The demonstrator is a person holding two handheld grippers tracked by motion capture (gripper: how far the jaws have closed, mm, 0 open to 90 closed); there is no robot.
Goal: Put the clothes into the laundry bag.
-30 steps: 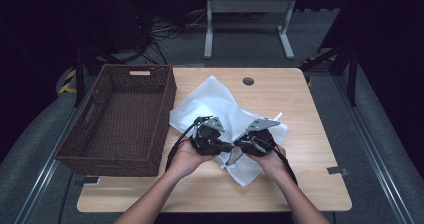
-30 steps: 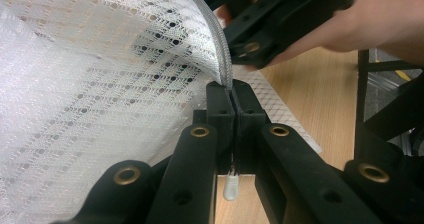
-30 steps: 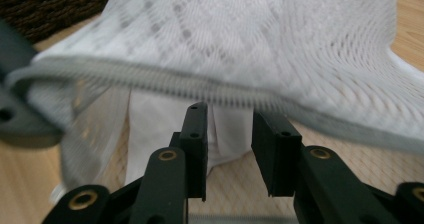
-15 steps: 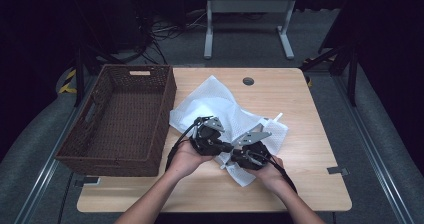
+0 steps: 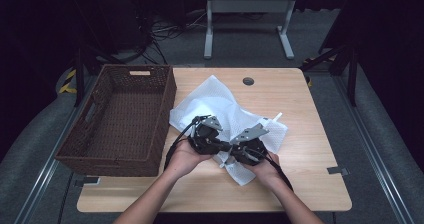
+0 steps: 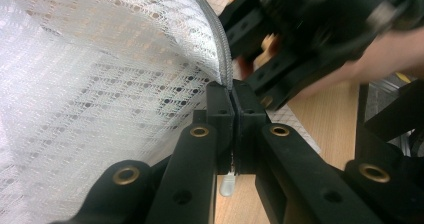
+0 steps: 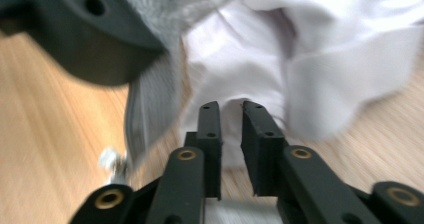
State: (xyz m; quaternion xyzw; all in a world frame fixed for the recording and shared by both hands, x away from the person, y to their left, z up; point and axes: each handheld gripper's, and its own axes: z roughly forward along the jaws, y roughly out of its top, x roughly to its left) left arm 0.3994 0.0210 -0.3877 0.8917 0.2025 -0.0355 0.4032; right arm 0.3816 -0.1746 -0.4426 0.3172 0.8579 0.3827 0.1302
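left tool (image 6: 232,101) clamps mesh bag (image 5: 225,116); right tool (image 7: 232,116), opening slightly, seemingly grips nothing.

This looks like a lab or recording room set up for handling trials, not a home. A bare light-wood worktop (image 5: 300,109) with a cable port (image 5: 248,81) stands alone on grey carpet (image 5: 360,134), with dark surroundings all round. Loose cables (image 5: 165,31) lie tangled on the floor behind it, beside a grey metal stand (image 5: 248,14). Metal rails (image 5: 372,149) run along the floor at both sides of the worktop.
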